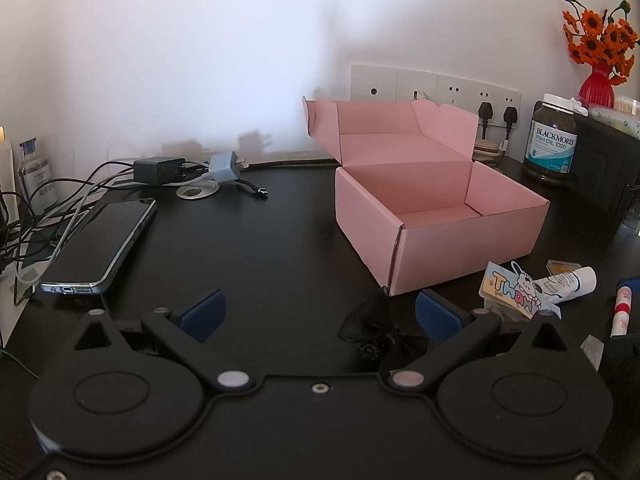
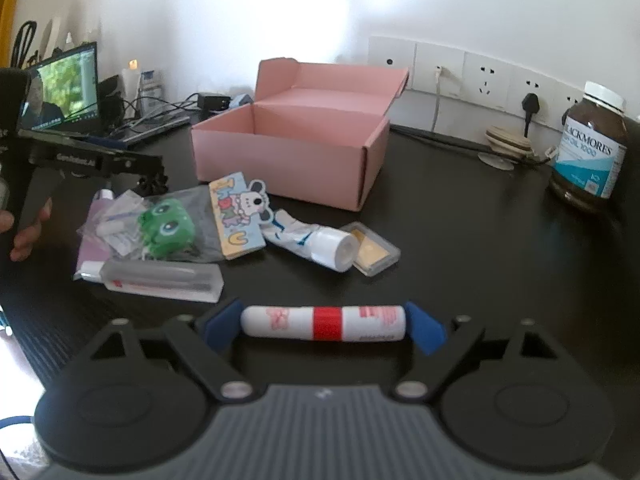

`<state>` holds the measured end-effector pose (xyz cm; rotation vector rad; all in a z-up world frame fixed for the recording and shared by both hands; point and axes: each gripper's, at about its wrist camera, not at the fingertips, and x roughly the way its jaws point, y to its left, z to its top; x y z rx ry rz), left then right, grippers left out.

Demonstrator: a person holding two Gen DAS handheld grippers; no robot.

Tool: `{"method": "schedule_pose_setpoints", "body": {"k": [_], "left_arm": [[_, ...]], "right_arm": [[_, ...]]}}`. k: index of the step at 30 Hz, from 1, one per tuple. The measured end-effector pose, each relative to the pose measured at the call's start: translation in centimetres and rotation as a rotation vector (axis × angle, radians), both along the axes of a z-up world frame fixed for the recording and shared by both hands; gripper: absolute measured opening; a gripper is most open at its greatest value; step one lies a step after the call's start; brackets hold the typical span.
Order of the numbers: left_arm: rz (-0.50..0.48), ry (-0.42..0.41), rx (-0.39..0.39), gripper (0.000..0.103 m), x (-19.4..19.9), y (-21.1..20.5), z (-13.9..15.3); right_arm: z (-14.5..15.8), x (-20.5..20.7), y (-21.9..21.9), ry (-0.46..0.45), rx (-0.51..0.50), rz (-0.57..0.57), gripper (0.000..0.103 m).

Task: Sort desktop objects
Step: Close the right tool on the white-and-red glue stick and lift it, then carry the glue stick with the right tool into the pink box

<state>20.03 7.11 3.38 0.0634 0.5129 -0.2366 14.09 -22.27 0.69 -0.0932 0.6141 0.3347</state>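
An open pink cardboard box (image 1: 440,216) stands on the black desk; it also shows in the right wrist view (image 2: 292,152). My left gripper (image 1: 318,312) is open, with a black hair scrunchie (image 1: 376,328) lying by its right finger. My right gripper (image 2: 324,324) is open wide around a white and red stick tube (image 2: 324,322) lying crosswise between the pads. Beyond it lie a cartoon dog card (image 2: 240,216), a squeezed white tube (image 2: 316,242), a small clear case (image 2: 374,254), a green frog toy in a bag (image 2: 166,228) and a clear flat tube (image 2: 160,280).
A phone (image 1: 100,246), chargers (image 1: 160,170) and cables lie at the left. A fish oil bottle (image 1: 550,142), a dark box (image 1: 604,164) and red vase with orange flowers (image 1: 598,84) stand at the right. Wall sockets (image 2: 472,76) are behind. A laptop (image 2: 64,88) is far left.
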Motion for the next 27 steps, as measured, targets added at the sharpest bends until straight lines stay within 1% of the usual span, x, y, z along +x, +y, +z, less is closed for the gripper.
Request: {"method": "schedule_pose_setpoints", "body": {"k": [4,11,19,27], "left_arm": [[0.001,0.001,0.0,0.103,0.0,0.0,0.0],[-0.003,0.001,0.0,0.103,0.1,-0.1,0.0],[-0.004,-0.001,0.0,0.103,0.0,0.0,-0.1],[-0.003,-0.002,0.001,0.103,0.0,0.0,-0.1]], "right_arm": [[-0.1,-0.1,-0.2,-0.008,0.017,-0.005,0.085],[-0.2,-0.2,-0.3,-0.016,0.022,-0.016,0.085],[0.0,-0.2,0.0,-0.023,0.0,-0.034,0.085],[1.5,0.1,0.3,-0.056,-0.024,-0.037,0.085]]}}
